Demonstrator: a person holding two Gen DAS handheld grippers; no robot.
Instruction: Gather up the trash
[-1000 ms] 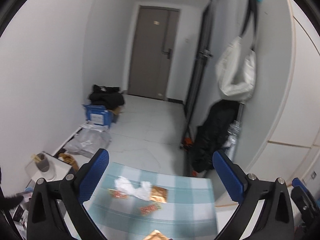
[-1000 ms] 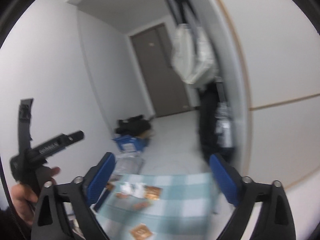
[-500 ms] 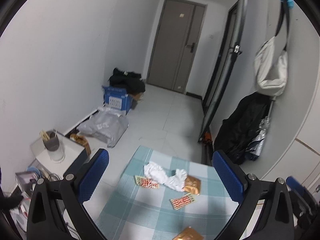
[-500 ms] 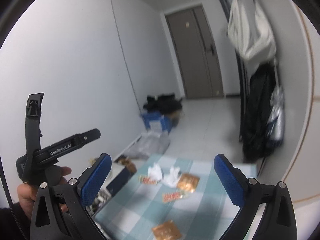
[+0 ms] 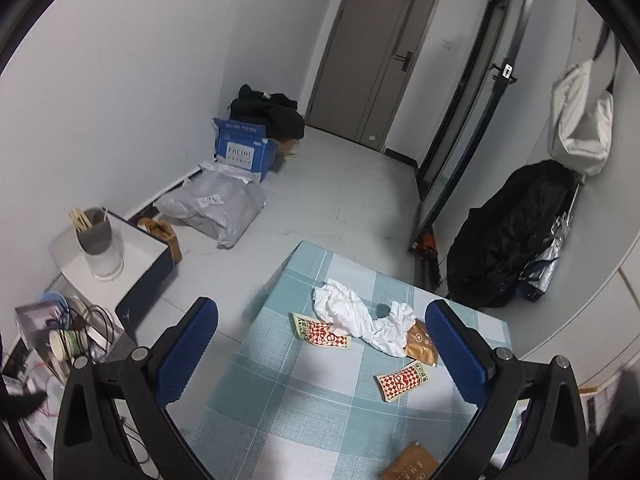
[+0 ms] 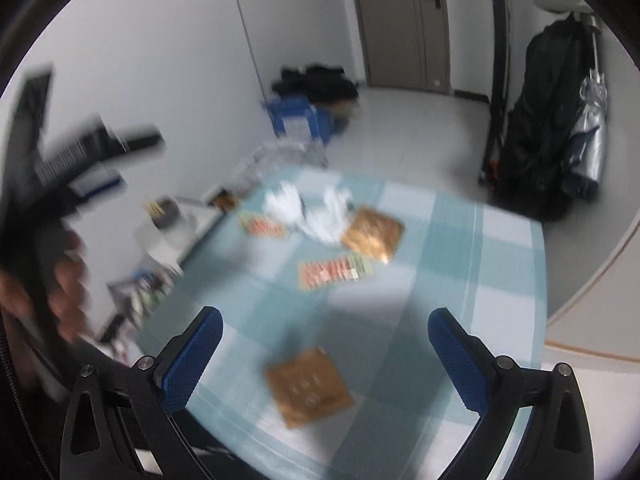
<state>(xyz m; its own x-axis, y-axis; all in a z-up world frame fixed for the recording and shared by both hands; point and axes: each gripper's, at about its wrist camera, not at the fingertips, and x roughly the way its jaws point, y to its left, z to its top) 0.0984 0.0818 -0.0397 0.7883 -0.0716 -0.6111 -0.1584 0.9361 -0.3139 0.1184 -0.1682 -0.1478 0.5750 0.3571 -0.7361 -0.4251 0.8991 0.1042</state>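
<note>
A: Left gripper [image 5: 320, 344], what's it doing?
B: Hovering above the checked tablecloth [image 5: 304, 400], blue fingers [image 5: 188, 344] spread wide, nothing sitting between them.

A: Right gripper [image 6: 324, 350]?
B: Same, jaws standing wide apart and empty, hanging over the near part of the cloth. That view is blurring badly.

A: Trash?
B: All lying on the cloth ahead of both grippers. Crumpled white tissue [image 5: 360, 316] is sitting farthest out. A red patterned wrapper [image 5: 322, 332] is touching the tissue's left edge, partly tucked under it. A gold sachet [image 5: 420, 344] is touching the tissue's right end, just beside the left gripper's right finger. A second red wrapper [image 5: 402, 380] is lying apart, nearer, toward that same finger.

A: Anything closer?
B: A brown sachet [image 6: 310, 386] is lying right between the right gripper's fingers, slightly ahead of the tips, touching neither.

A: The person?
B: A hand [image 6: 66, 284] is showing to the left of the right gripper, wrapping the other tool's black handle; too smeared for detail.

A: Bin?
B: Can't tell.
</note>
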